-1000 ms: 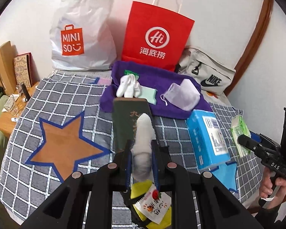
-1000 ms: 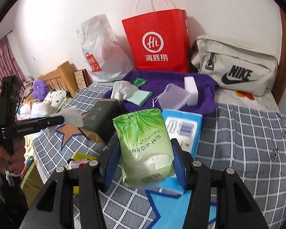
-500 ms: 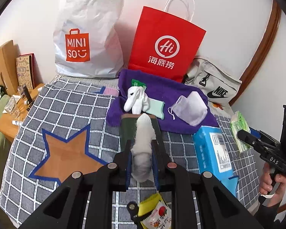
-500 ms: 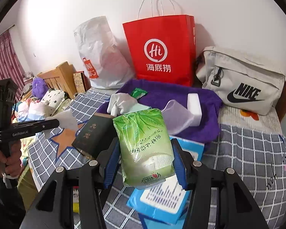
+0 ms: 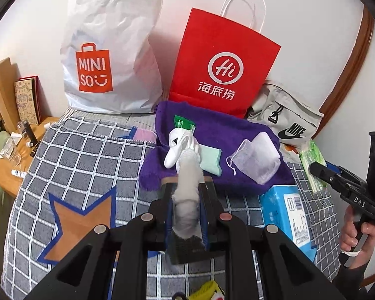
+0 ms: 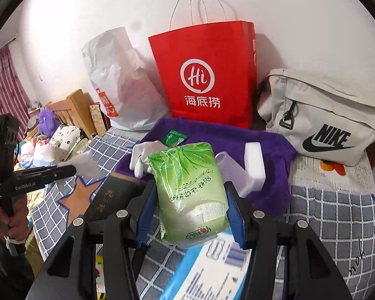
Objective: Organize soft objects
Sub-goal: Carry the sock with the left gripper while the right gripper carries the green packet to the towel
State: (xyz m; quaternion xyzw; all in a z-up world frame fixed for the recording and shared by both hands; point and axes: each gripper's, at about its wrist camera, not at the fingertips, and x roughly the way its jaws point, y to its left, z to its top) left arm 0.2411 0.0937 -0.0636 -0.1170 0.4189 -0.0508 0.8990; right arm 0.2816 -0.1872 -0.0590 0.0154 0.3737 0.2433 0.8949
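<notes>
My left gripper (image 5: 186, 190) is shut on a white soft pad (image 5: 187, 172) that sticks out ahead of the fingers, just short of the purple towel (image 5: 227, 130). On the towel lie white gloves (image 5: 180, 145), a mint cloth (image 5: 210, 158), a green sachet (image 5: 183, 122) and a mesh pouch (image 5: 252, 160). My right gripper (image 6: 190, 192) is shut on a green tissue pack (image 6: 187, 182), held above the towel's (image 6: 237, 135) near edge, beside a white sponge block (image 6: 255, 167). The left gripper (image 6: 70, 170) with its pad (image 6: 85, 166) shows at the left.
A white Miniso bag (image 5: 107, 57), a red paper bag (image 5: 222, 70) and a grey Nike bag (image 5: 287, 122) stand along the wall. On the checked bedcover lie a blue box (image 5: 285, 212) and a dark green book (image 6: 112, 197). A wooden side table (image 5: 12, 155) is at the left.
Both grippers have moved forward toward the purple towel with their loads still held. The towel and bags now appear closer and larger. Neither grip has changed.
</notes>
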